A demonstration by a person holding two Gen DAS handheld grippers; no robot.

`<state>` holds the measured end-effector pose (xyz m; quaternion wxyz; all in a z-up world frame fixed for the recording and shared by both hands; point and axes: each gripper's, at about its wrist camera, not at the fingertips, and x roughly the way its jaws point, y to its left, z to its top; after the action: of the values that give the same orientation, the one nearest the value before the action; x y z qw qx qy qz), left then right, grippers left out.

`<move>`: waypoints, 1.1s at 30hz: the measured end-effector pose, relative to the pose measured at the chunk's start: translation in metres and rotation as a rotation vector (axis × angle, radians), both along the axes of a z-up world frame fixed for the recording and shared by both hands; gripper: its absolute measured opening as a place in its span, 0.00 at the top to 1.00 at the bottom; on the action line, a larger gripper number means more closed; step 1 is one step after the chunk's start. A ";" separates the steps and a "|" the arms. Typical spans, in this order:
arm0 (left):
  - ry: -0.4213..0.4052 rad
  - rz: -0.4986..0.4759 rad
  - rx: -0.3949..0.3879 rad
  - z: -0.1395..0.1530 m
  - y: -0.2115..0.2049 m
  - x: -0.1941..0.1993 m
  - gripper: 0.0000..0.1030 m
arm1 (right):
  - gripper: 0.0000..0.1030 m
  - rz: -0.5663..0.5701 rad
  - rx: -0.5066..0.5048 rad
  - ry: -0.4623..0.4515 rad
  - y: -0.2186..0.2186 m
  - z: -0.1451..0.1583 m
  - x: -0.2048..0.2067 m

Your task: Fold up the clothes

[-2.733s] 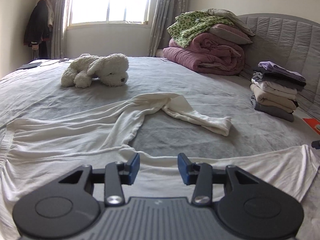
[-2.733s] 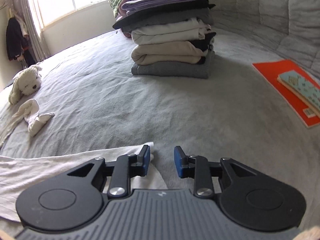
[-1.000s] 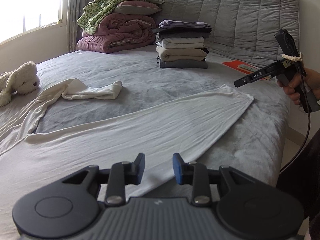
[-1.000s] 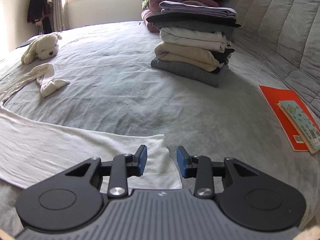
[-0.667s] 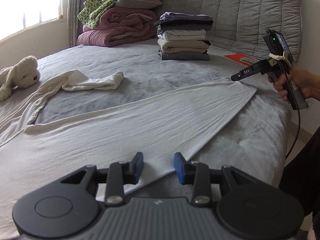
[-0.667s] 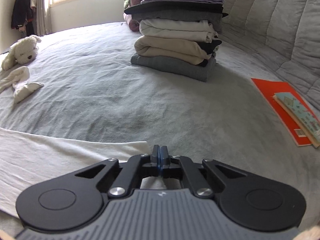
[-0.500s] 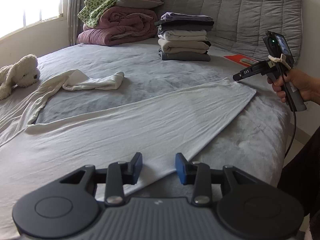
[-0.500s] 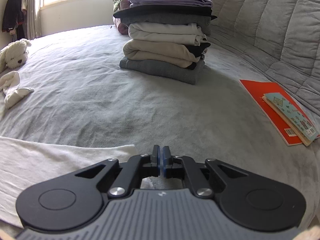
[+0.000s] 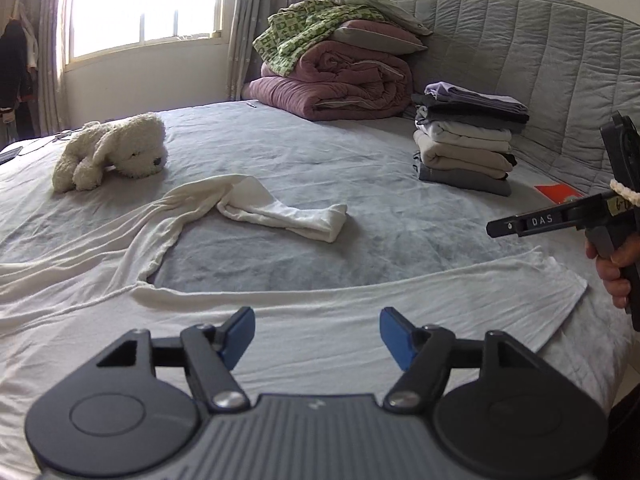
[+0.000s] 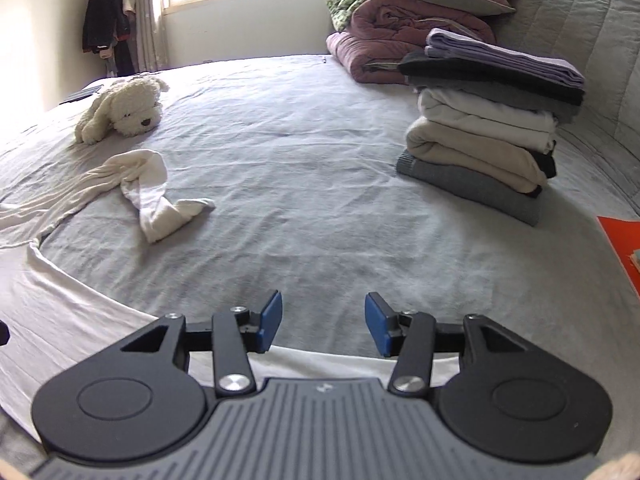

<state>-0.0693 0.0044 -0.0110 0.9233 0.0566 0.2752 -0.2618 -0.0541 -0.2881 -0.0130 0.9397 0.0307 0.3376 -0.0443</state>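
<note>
White long trousers (image 9: 320,304) lie spread on the grey bed (image 9: 304,160). One leg runs flat across the near side to a hem at the right. The other leg (image 9: 280,212) lies bunched and twisted farther back. My left gripper (image 9: 316,332) is open and empty just above the flat leg. My right gripper (image 10: 322,322) is open and empty above the leg's far edge (image 10: 80,312); it also shows in the left wrist view (image 9: 560,220), held over the hem. The bunched leg also shows in the right wrist view (image 10: 156,200).
A stack of folded clothes (image 9: 464,152) (image 10: 492,120) stands at the back right. Rolled quilts and pillows (image 9: 340,72) sit by the headboard. A white plush dog (image 9: 112,152) (image 10: 124,108) lies at the back left. An orange book (image 10: 620,252) lies at the right.
My right gripper had closed at the leg's hem and has now opened and let go. My left gripper turned leftward and opened wider. The trousers lie about as before.
</note>
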 end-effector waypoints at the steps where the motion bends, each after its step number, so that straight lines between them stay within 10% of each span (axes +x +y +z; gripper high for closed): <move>1: -0.006 0.015 0.003 0.005 0.001 0.002 0.29 | 0.51 0.015 0.024 0.007 0.005 0.002 0.005; 9: -0.085 0.150 0.013 0.024 0.020 0.025 0.08 | 0.51 0.149 0.163 0.023 0.049 0.021 0.029; 26: -0.085 0.410 -0.054 -0.017 0.056 0.111 0.01 | 0.52 0.213 0.092 0.016 0.109 -0.020 0.090; 33: -0.009 0.391 -0.062 -0.032 0.059 0.131 0.01 | 0.74 0.185 0.022 0.035 0.110 -0.031 0.115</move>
<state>0.0613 0.0630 -0.0432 0.9592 -0.0252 0.2684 -0.0854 0.0614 -0.1781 -0.0435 0.9333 0.0089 0.3561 0.0456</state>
